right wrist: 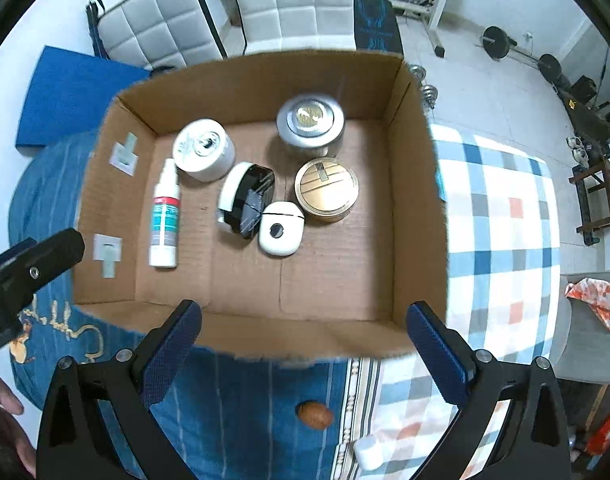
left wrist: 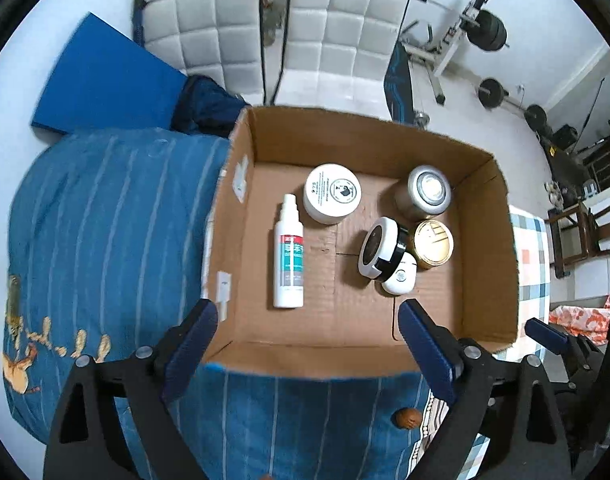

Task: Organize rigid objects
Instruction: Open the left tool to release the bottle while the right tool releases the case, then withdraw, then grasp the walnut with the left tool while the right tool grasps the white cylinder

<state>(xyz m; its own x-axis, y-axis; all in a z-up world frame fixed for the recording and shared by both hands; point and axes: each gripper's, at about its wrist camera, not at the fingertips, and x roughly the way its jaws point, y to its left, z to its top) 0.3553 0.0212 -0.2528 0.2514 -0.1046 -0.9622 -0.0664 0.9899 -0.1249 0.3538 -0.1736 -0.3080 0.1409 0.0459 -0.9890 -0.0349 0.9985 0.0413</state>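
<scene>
Blue-padded left gripper [left wrist: 307, 344] spread wide, holding nothing, hovering over near wall of cardboard box [left wrist: 489, 240]. Right gripper [right wrist: 303, 340] likewise wide apart, empty, above near box wall. Inside box: white spray bottle [left wrist: 288, 254] lying flat at left; white jar [left wrist: 332, 193] beside it; silver tin [left wrist: 424, 192] at back; gold tin [left wrist: 433, 243]; black-and-white jar [left wrist: 379, 254] tipped on edge, touching small white case [left wrist: 399, 278]. Labels unreadable. Small brown object [right wrist: 315, 414] on blue bedspread [left wrist: 105, 220], identity unclear. White item [right wrist: 369, 454] partly hidden beside right finger. Both grippers point down and forward.
</scene>
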